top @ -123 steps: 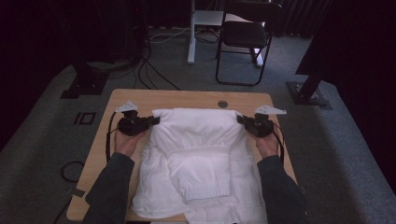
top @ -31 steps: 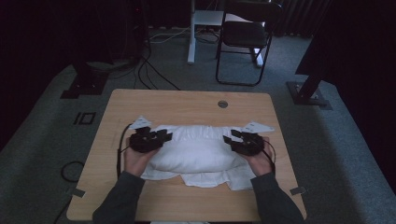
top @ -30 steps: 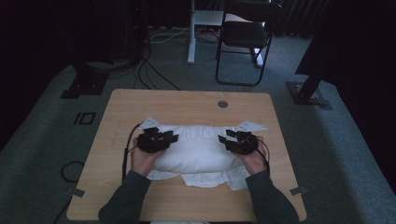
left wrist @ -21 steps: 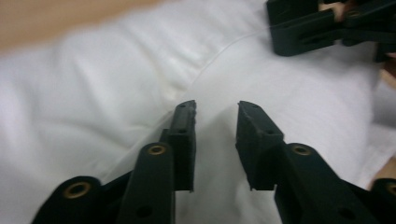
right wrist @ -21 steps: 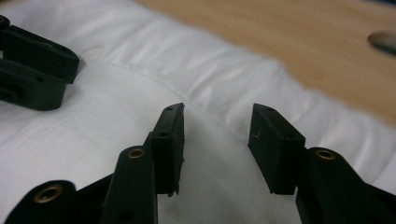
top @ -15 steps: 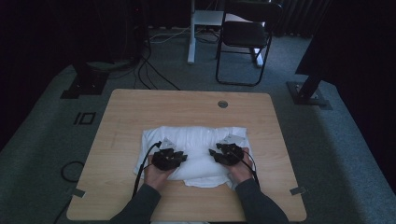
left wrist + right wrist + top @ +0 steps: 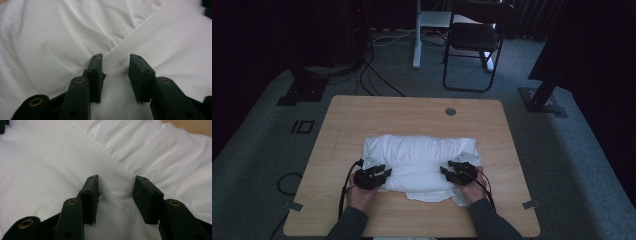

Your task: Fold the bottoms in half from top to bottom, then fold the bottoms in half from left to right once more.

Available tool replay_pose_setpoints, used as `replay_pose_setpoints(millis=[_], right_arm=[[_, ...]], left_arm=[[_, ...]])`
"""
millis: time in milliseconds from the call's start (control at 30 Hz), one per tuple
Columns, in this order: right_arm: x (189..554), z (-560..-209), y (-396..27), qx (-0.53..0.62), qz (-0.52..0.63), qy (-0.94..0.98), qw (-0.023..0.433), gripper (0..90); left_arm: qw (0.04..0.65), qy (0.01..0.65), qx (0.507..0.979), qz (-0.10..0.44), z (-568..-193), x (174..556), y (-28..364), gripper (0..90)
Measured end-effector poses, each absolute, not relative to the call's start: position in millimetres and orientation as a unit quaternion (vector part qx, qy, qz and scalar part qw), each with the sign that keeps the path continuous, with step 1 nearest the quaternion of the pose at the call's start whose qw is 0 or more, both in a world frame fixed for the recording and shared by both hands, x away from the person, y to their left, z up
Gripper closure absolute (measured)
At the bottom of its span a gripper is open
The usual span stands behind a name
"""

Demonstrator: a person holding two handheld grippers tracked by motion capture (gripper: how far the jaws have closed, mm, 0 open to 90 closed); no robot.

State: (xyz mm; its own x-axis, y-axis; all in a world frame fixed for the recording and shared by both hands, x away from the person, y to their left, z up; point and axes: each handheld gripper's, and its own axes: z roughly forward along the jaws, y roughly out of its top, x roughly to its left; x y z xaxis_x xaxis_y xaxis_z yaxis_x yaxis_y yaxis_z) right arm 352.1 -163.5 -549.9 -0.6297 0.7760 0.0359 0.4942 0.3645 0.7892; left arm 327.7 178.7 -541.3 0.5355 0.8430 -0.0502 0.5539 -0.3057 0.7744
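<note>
L gripper (image 7: pixel 381 174) sits at the near-left corner of the folded white cloth (image 7: pixel 419 155) on the wooden table (image 7: pixel 342 120), w/ the person's L hand (image 7: pixel 358 192) just behind it; R gripper (image 7: pixel 451 172) is at the near-right corner, R hand (image 7: pixel 474 187) behind it, both grippers pointing inward toward each other across the cloth's near edge. In the left gripper view the L gripper (image 7: pixel 115 58) has its jaws partly spread, a raised fold of white cloth (image 7: pixel 117 67) lying between them; the jaws have just been opening a bit, and the pads look barely touching the fabric at the L finger's (image 7: pixel 96 72) inner face, not squeezing it. A diagonal hem runs from just ahead of the tips up to the right. In the right gripper view the R gripper (image 7: pixel 116 178) stands about half spread w/ a bunched ridge of cloth (image 7: pixel 117 192) between the jaws; cloth gathers against both inner faces, so it looks pinched loosely. Ahead of its tips a seam slants up-left, w/ ruffled layers beyond, and a strip of table (image 7: pixel 190 125) past the cloth at far right. Under the near edge, a lower cloth layer sticks out toward the person beside the R gripper.
</note>
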Motion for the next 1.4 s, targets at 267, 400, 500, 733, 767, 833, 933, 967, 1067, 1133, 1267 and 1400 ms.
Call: replay_pose_setpoints(millis=[267, 400, 500, 733, 767, 833, 933, 967, 1067, 1133, 1267, 1400], right_arm=[[358, -554, -165, 0.395, 0.416, 0.805, 0.148, 54.4], [358, -554, -165, 0.395, 0.416, 0.806, 0.148, 54.4], [359, -554, -165, 0.395, 0.417, 0.805, 0.147, 54.3], [359, -554, -166, 0.396, 0.42, 0.804, 0.145, 54.4], [359, -554, -166, 0.396, 0.42, 0.804, 0.144, 54.4], [359, -554, -166, 0.396, 0.42, 0.804, 0.144, 54.3], [359, -554, -166, 0.397, 0.421, 0.803, 0.144, 54.4], [359, -554, -166, 0.397, 0.421, 0.803, 0.144, 54.4], [359, -555, -167, 0.397, 0.422, 0.802, 0.142, 54.3], [359, -555, -167, 0.397, 0.422, 0.803, 0.142, 54.4], [359, -555, -167, 0.397, 0.422, 0.803, 0.141, 54.3], [359, -555, -167, 0.398, 0.423, 0.802, 0.14, 54.3]], left_arm=[[0.358, 0.51, 0.749, 0.225, -542, 335, 194, 17.4], [0.364, 0.529, 0.739, 0.204, -545, 344, 203, 4.0], [0.374, 0.537, 0.733, 0.184, -547, 347, 207, 2.5], [0.381, 0.551, 0.725, 0.162, -549, 351, 211, 0.4], [0.383, 0.551, 0.724, 0.16, -548, 351, 212, 0.4], [0.392, 0.555, 0.717, 0.155, -546, 352, 216, 0.4], [0.404, 0.562, 0.704, 0.159, -540, 353, 221, 0.5], [0.404, 0.562, 0.704, 0.159, -540, 353, 221, 0.5], [0.413, 0.579, 0.684, 0.162, -532, 357, 232, 0.6], [0.412, 0.581, 0.683, 0.162, -531, 359, 234, 0.6], [0.394, 0.603, 0.678, 0.149, -540, 369, 238, 0.6], [0.389, 0.602, 0.682, 0.149, -545, 372, 235, 0.5]])
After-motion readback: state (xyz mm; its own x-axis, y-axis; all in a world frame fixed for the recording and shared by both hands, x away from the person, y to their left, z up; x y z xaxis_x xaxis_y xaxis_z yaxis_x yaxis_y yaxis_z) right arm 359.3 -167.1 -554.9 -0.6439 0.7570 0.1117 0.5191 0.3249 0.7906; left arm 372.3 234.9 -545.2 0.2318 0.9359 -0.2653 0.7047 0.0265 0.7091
